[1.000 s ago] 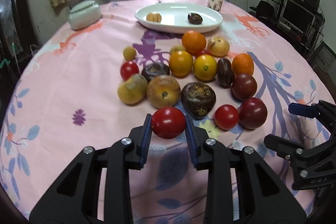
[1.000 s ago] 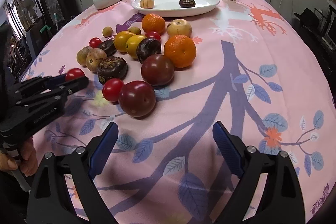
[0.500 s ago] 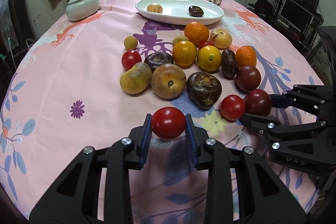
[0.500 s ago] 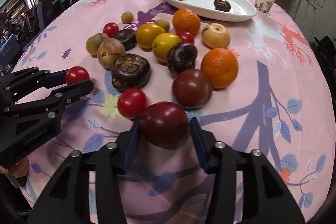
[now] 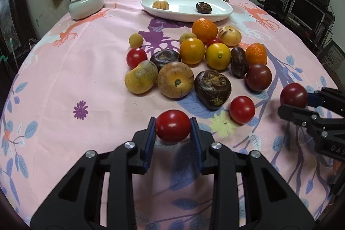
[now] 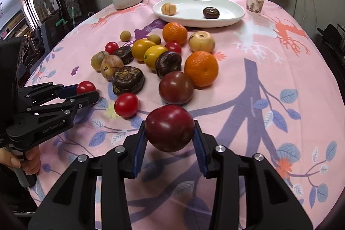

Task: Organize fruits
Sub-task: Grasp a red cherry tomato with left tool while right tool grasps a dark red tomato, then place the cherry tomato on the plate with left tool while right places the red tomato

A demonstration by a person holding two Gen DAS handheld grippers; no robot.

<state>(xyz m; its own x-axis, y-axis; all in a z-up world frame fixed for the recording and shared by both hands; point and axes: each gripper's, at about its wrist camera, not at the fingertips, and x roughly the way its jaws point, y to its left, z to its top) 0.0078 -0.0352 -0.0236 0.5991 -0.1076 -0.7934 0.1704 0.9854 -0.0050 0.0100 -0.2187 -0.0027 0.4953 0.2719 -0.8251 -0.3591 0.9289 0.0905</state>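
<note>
My left gripper (image 5: 173,136) is shut on a small red tomato (image 5: 172,125) and holds it above the pink cloth, near the front of the fruit pile. My right gripper (image 6: 169,142) is shut on a dark red plum (image 6: 169,127), lifted off the table; it also shows at the right of the left wrist view (image 5: 293,95). A white oval plate (image 6: 232,16) at the back holds a tan fruit (image 6: 168,8) and a dark brown fruit (image 6: 210,12). Several oranges, tomatoes, yellow and brown fruits lie in a pile (image 5: 192,70) mid-table.
A pale lidded jar (image 5: 85,4) stands back left and a paper cup (image 6: 255,2) back right beside the plate. A loose red tomato (image 6: 126,104) and a dark plum (image 6: 175,87) lie just ahead of my right gripper. The round table drops off at every side.
My right gripper closed on the dark red plum and lifted it off the cloth. My left gripper stayed shut on the red tomato and rose slightly.
</note>
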